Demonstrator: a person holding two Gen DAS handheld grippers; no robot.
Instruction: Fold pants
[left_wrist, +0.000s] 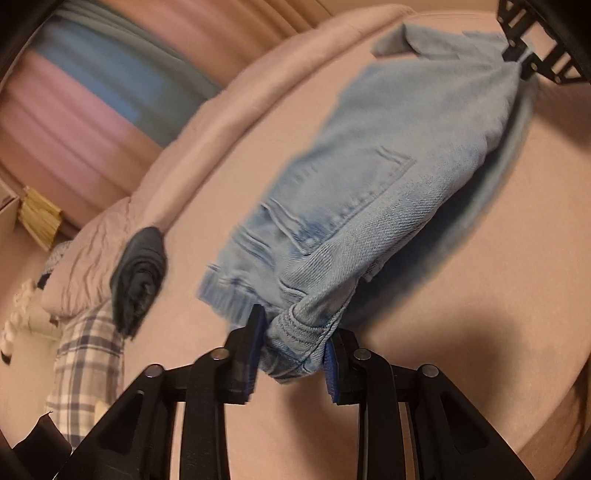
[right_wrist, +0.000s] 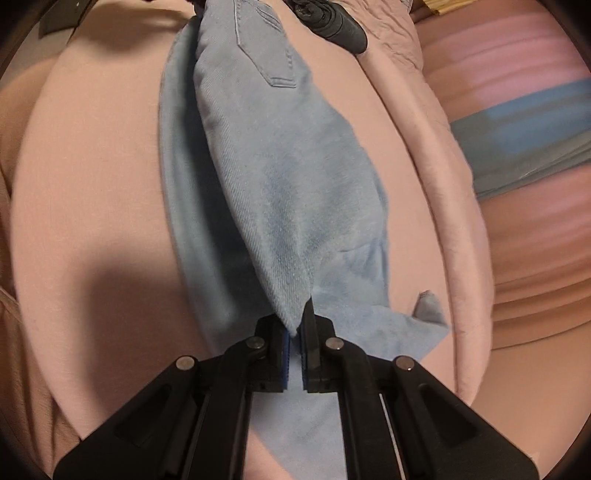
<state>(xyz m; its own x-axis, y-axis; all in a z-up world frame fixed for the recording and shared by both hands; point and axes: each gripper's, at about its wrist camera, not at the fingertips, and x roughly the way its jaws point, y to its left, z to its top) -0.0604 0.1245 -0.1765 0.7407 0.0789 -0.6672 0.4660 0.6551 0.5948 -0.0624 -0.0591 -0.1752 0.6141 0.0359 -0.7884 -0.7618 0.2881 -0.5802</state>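
In the left wrist view, a plaid blue-and-white cloth (left_wrist: 88, 354) lies at the far left edge of the pink bed sheet (left_wrist: 461, 295), beside a rolled dark navy garment (left_wrist: 138, 277) that rests against a wrinkled pink pillow (left_wrist: 92, 251). Only this view shows the plaid cloth; the right wrist view catches the dark roll (right_wrist: 332, 22) at its top edge. Pink and blue striped curtains (left_wrist: 92, 103) hang behind the bed in both views.

There is one pair of light blue denim pants (left_wrist: 376, 177), stretched above the sheet between two grippers. The left gripper (left_wrist: 295, 343) is partly closed, its blue pads pressing a thick bunched bundle of waistband. From here a back pocket shows, and the right gripper (left_wrist: 524, 62) appears at the top right, pinching the far end of the denim.

The right wrist view looks back along the pants (right_wrist: 266, 177): the right gripper (right_wrist: 295, 332) is almost fully closed on a thin fold of cloth, with more of the denim lying flat on the sheet (right_wrist: 92, 184) beneath and to the right.
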